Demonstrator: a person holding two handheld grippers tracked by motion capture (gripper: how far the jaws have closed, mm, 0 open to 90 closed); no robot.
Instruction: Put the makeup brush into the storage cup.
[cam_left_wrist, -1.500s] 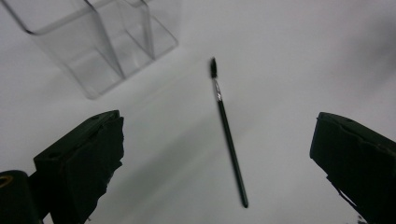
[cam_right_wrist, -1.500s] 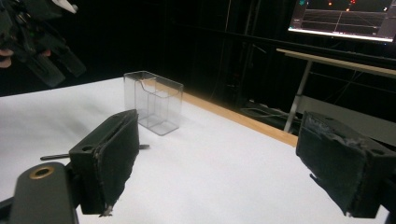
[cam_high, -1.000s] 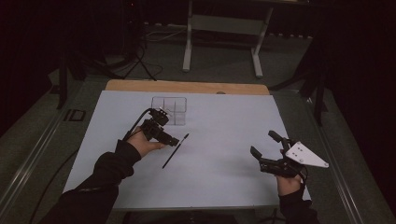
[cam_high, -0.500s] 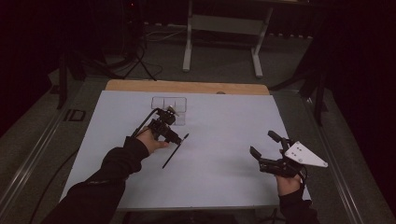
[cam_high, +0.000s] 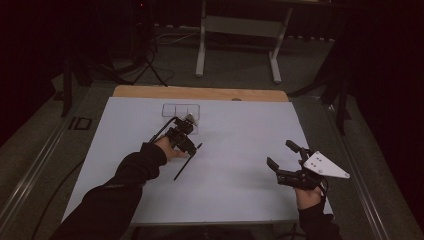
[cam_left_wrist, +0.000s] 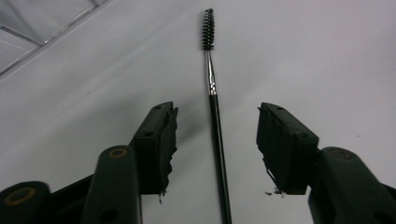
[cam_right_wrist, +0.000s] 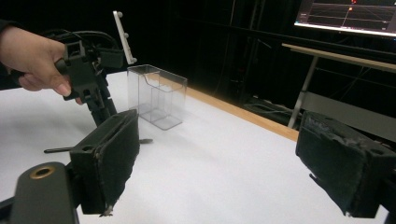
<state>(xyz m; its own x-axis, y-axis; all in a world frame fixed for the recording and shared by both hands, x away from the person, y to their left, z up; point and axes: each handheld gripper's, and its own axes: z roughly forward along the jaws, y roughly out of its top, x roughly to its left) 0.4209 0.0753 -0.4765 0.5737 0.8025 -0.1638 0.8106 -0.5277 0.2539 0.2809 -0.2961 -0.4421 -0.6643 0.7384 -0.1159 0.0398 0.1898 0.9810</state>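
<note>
No legible writing on spoolie brush (cam_left_wrist: 215, 116), clear organizer (cam_right_wrist: 156, 95).

Left gripper (cam_high: 189, 148) low, jaws spread apart, right gripper (cam_high: 286, 156) raised, jaws wide

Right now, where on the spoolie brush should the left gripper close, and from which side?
Probably on the black handle, from straight above. The brush lies flat on the white table, and the open left gripper already straddles the handle. The bristle head is narrower and softer.
</note>
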